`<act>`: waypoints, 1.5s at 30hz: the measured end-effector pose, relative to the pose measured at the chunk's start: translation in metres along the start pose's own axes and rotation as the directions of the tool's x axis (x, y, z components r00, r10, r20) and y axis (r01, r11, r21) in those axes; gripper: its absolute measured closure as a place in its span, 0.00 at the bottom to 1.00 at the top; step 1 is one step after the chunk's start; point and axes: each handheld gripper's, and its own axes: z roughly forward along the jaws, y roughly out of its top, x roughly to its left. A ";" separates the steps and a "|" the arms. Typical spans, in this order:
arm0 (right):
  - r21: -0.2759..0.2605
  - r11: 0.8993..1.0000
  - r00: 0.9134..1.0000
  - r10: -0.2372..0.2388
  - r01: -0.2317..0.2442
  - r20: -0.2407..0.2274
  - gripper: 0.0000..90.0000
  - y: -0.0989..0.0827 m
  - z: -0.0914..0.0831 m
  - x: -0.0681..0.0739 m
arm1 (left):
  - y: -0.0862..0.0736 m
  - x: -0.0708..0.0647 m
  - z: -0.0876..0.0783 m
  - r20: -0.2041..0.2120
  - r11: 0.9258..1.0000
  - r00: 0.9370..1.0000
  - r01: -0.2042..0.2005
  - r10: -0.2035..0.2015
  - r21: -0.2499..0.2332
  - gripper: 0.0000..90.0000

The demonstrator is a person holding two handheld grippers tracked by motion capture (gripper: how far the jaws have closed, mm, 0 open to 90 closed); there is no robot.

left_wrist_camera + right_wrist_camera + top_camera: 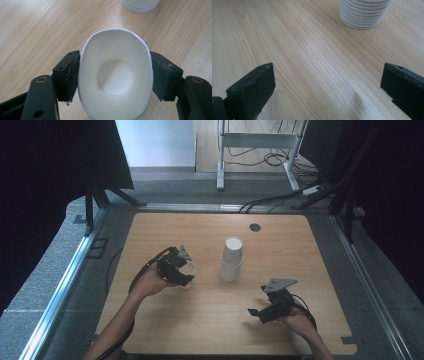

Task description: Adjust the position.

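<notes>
Squeezed oval between the left gripper (113, 75) jaws, a white paper cup (115, 77) sits mouth-up left of the stack of paper cups (232, 259) on the wooden table (210, 315). Nearer the front edge, the right gripper (328, 85) hovers with jaws wide apart, holding nothing.

The left gripper (181, 268) clasps a white paper cup (190, 271) left of the cup stack (232, 259). The right gripper (260, 311) hovers near right, jaws apart
</notes>
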 end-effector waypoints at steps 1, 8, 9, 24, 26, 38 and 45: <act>0.001 1.000 1.000 0.004 -0.004 0.000 0.00 -0.001 0.001 0.000 | -0.001 0.002 0.000 -0.008 1.000 1.000 0.007 -0.007 0.004 0.34; 0.017 1.000 1.000 0.004 -0.004 0.000 0.00 -0.002 0.003 -0.001 | -0.009 0.016 0.003 -0.040 0.998 0.998 0.051 -0.050 0.025 0.34; 0.018 1.000 1.000 0.003 -0.003 -0.001 0.01 -0.003 0.003 -0.001 | -0.010 0.018 0.003 -0.044 0.998 0.997 0.058 -0.056 0.025 0.34; 0.023 1.000 1.000 0.002 -0.001 -0.010 0.01 -0.004 0.006 0.000 | -0.012 0.025 0.015 -0.058 0.992 0.992 0.116 -0.113 0.049 0.32; 0.025 1.000 1.000 0.003 -0.003 -0.013 0.01 -0.004 0.006 0.000 | -0.011 0.025 0.016 -0.057 0.991 0.991 0.122 -0.119 0.047 0.31; 0.027 1.000 1.000 0.001 0.000 -0.009 0.02 -0.005 0.006 -0.001 | -0.010 0.024 0.015 -0.038 0.990 0.989 0.141 -0.140 0.018 0.18; 0.025 1.000 1.000 -0.002 0.002 -0.010 0.02 -0.005 0.006 -0.001 | -0.009 0.023 0.007 -0.039 0.988 0.988 0.149 -0.151 -0.031 0.16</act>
